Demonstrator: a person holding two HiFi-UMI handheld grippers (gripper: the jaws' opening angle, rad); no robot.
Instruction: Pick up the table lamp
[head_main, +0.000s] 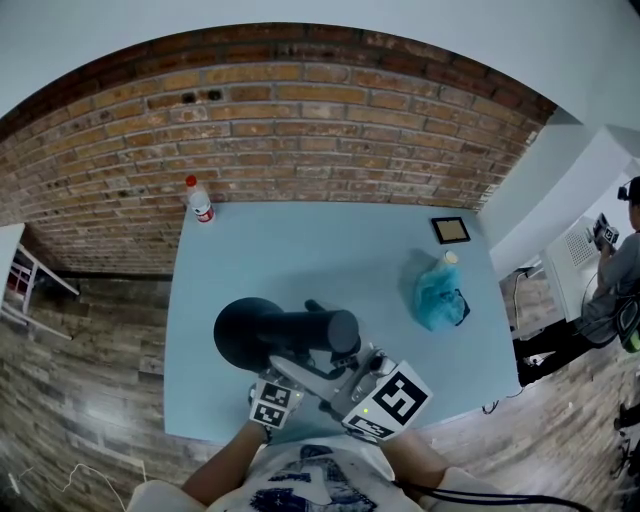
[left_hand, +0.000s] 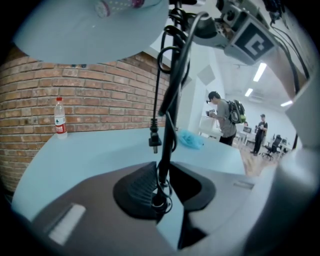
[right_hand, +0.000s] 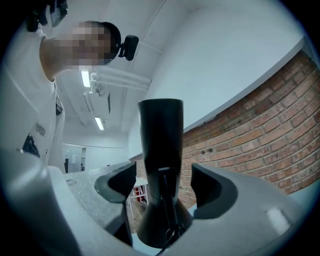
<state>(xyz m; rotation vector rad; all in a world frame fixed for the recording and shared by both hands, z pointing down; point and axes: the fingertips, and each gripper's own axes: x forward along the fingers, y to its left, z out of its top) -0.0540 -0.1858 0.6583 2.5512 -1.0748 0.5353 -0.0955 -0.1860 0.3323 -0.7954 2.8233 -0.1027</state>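
Here, table lamp (head_main: 285, 335) near edge of table (head_main: 300, 250).

On the tabletop (head_main: 300, 250), a bottle (head_main: 199, 199) stands at the far left corner. A frame (head_main: 450, 229) lies near the far right corner, with a bag (head_main: 438, 292) just before it. The lamp (head_main: 270, 333) is at the near side, left of the bag. A wall (head_main: 300, 130) runs behind.
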